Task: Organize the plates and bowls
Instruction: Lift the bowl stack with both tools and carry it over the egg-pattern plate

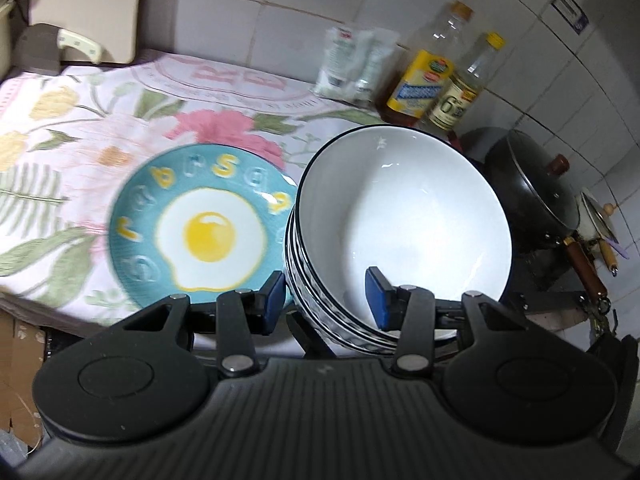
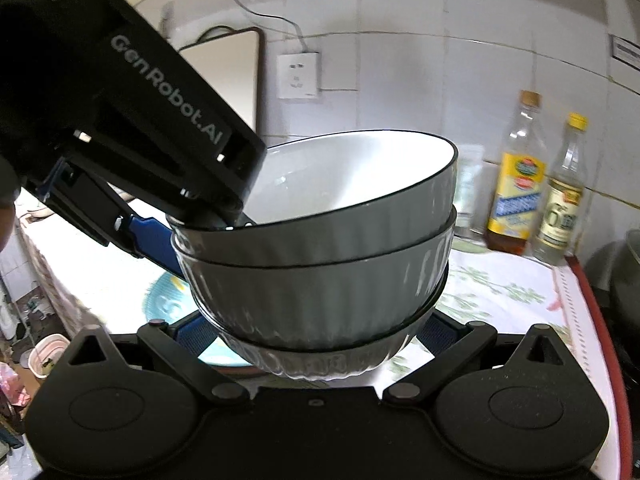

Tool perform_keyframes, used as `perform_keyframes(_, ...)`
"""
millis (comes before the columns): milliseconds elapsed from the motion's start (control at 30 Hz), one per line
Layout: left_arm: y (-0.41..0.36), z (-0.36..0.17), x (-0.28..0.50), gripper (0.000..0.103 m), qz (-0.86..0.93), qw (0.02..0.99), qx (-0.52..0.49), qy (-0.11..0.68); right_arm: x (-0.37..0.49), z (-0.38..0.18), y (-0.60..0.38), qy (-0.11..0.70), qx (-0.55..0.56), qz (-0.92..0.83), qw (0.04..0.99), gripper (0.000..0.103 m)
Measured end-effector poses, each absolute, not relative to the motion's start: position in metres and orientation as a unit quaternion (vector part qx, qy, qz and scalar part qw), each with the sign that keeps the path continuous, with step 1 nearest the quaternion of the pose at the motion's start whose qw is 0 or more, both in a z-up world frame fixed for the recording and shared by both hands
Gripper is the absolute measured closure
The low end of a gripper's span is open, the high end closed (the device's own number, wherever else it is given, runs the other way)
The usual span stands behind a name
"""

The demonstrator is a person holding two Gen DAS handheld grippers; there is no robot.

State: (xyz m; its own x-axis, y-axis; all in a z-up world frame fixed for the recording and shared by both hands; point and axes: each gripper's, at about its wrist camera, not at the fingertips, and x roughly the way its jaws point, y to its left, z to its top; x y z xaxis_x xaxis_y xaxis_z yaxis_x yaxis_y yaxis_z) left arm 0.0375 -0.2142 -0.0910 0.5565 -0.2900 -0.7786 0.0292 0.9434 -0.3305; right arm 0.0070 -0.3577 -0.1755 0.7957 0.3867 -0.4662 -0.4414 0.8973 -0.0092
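Note:
A stack of three nested ribbed bowls (image 1: 400, 216) with white insides and dark rims hangs tilted above the flowered cloth. My left gripper (image 1: 326, 298) is shut on the stack's near rim, one blue pad inside the top bowl and the other outside. In the right wrist view, the stack of bowls (image 2: 320, 280) fills the middle. My right gripper (image 2: 314, 332) is shut on the lowest bowl from both sides. The left gripper (image 2: 192, 232) clamps the rim at the left. A teal plate (image 1: 200, 232) with a fried-egg picture lies flat on the cloth, left of the stack and partly under it.
Two oil bottles (image 1: 424, 80) and white packets (image 1: 352, 64) stand against the tiled wall. A lidded black wok (image 1: 532, 196) sits to the right. At the back left lean a cutting board (image 1: 88, 4) and a knife (image 1: 78, 44). A wall socket (image 2: 298, 74) is behind.

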Motion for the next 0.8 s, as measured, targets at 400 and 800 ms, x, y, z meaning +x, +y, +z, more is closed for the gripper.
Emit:
perform_keyframes(400,-0.156,-0.1,0.042,0.061,-0.051,0.872,-0.138,0.467,0.023,-0.184,-0.298,0.255,-0.058,0.256,0.931,0.0)
perform_keyframes(800,-0.134,-0.127,0.062,0.061,-0.051,0.872,-0.124,0.471,0.047,-0.205,-0.272,0.298,-0.054,0.248,0.92,0.0)
